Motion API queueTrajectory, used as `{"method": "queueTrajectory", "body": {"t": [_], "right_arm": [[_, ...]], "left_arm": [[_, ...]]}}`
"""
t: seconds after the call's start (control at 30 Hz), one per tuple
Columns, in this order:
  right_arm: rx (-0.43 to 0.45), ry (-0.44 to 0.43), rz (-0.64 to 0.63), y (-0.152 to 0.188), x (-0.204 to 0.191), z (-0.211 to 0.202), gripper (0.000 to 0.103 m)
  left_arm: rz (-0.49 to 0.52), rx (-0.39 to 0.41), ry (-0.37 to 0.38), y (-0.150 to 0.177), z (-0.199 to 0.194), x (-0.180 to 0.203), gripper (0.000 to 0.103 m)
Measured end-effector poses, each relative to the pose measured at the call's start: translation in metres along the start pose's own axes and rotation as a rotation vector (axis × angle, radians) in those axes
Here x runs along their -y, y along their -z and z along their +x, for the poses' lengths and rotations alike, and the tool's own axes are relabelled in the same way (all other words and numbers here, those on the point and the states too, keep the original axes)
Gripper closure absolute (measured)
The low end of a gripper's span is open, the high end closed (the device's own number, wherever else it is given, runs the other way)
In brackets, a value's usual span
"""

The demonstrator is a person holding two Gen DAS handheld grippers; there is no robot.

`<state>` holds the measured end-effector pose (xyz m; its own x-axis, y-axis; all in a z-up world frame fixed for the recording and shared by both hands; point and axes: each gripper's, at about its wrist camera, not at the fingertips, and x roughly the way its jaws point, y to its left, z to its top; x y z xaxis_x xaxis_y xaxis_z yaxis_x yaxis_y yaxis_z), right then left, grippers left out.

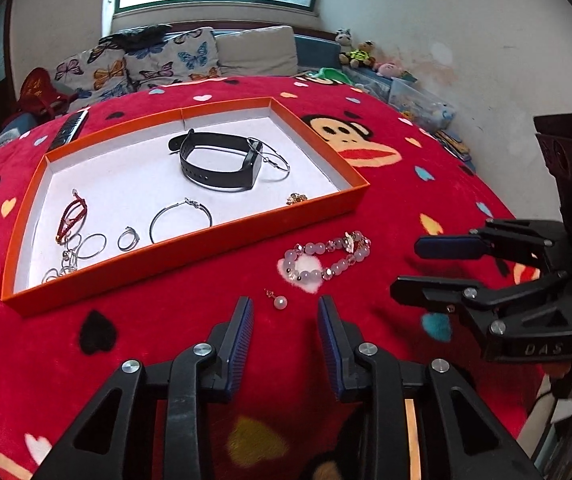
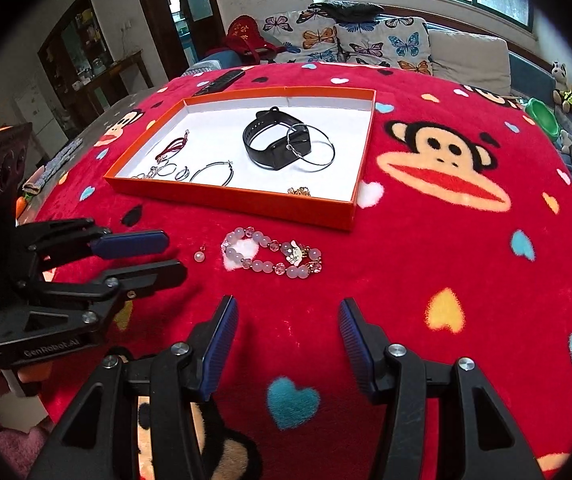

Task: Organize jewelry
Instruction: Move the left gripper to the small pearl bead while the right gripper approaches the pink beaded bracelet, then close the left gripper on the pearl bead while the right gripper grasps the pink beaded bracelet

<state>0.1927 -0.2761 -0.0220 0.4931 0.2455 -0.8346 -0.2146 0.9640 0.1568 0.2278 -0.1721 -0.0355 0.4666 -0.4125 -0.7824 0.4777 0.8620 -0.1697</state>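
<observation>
**Orange tray holding most of the jewelry, two pieces lying outside it**

The orange tray (image 1: 189,248) is sitting on a red fleece blanket (image 1: 165,360) printed with hearts and monkey faces, and everything below is placed relative to that tray.

Inside the tray, going left to right in the left wrist view: a dark red cord bracelet (image 1: 73,216) is lying near the left wall, with a tangle of thin silver rings (image 1: 73,258) resting just in front of it at the near left corner. A small silver ring (image 1: 128,239) is lying next, then a large silver hoop earring (image 1: 180,222) close to the near wall. A black watch band (image 1: 217,160) is standing on its edge in the middle of the tray, and a second silver hoop (image 1: 271,158) is leaning against its right end. A small gold piece (image 1: 296,199) is sitting in the near right corner, partly hidden by the wall.

Outside the tray, just in front of its near wall, a pearl stud earring (image 1: 279,301) is lying on the blanket, and a pink beaded bracelet (image 1: 326,258) is lying to its right.

The left gripper (image 1: 286,320) is hovering in front of the tray with its jaws released and spread, holding nothing, the pearl stud lying just ahead of its fingertips. The right gripper (image 2: 288,320) is hovering further right, jaws wide apart and empty, pointing at the beaded bracelet.

A black remote control (image 1: 69,130) is lying behind the tray's far left corner.
</observation>
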Motion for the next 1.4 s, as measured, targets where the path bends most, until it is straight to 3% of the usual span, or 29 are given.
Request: {"method": "queueTrajectory", "body": {"t": [0.23,0.5,1.13,1.4], "right_arm": [[0.002,-0.021,0.009,0.002,0.009,0.003,0.046],[-0.007,-0.035,-0.027,0.0,0.012,0.009,0.046],[-0.027,-0.079,-0.185,-0.022,0.002,0.033,0.046],[-0.026,-0.15,-0.262,-0.03,-0.006,0.04,0.045]], "left_arm": [[-0.035,-0.017,-0.039,-0.001,0.017,0.0,0.081],[0.027,0.011,-0.128,0.003,0.021,0.008,0.096],[-0.025,0.058,-0.084,-0.005,-0.008,-0.017,0.096],[-0.053,0.084,-0.095,-0.009,-0.022,-0.032,0.096]]}}
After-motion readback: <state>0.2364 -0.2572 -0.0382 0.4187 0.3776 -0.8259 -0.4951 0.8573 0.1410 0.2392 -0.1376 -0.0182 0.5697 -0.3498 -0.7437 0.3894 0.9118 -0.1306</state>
